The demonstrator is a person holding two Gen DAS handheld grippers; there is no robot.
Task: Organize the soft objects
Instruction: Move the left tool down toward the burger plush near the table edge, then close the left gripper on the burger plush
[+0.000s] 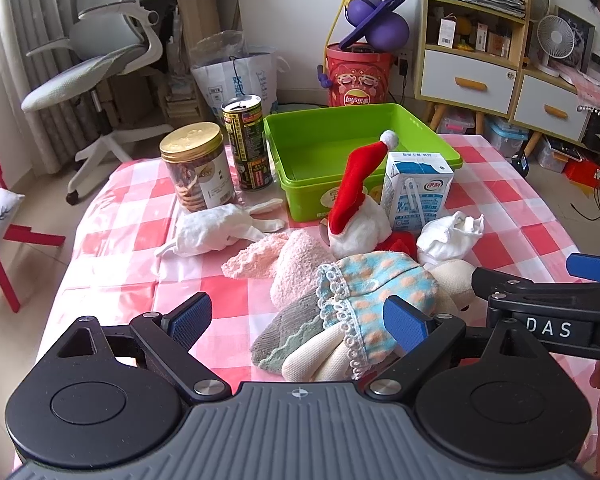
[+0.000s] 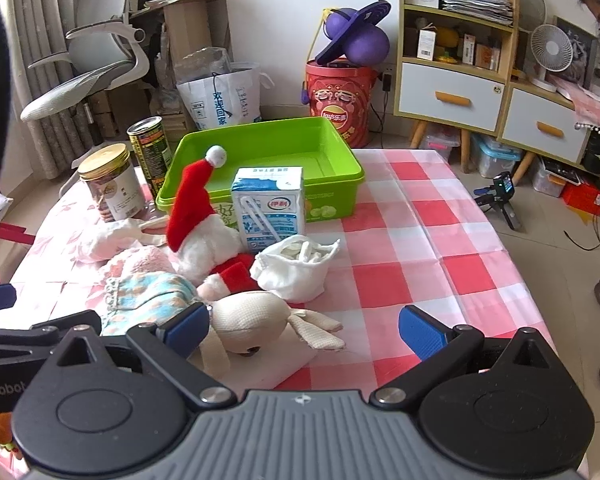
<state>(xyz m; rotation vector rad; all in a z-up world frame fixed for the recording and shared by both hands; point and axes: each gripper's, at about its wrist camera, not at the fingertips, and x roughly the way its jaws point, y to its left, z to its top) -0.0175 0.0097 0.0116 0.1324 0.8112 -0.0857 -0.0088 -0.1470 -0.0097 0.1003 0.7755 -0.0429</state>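
The green plastic bin (image 1: 340,140) stands empty at the far side of the checked tablecloth (image 2: 440,240) and serves as the probable destination for the soft items, which lie heaped in front of it; the hard containers, namely the milk carton (image 1: 418,192), the gold-lidded cookie jar (image 1: 198,168) and the tall drink can (image 1: 248,146), stand just beside the bin and are judged not to belong in it. The rabbit doll in the blue dotted dress (image 1: 364,300) lies on its side nearest the operator, in front of the bin, with the Santa plush (image 1: 356,204), a pink fluffy sock (image 1: 276,264) and a grey sock (image 1: 284,336) touching or overlapping it; two white cloth pouches (image 1: 208,234) (image 2: 296,268) flank the heap. The left gripper (image 1: 300,320) is released, jaws spread wide, with the doll's dress and legs between them, touching none clearly; the right gripper (image 2: 304,332) is likewise released, the doll's head (image 2: 252,320) lying between its jaws, close to the left pad.
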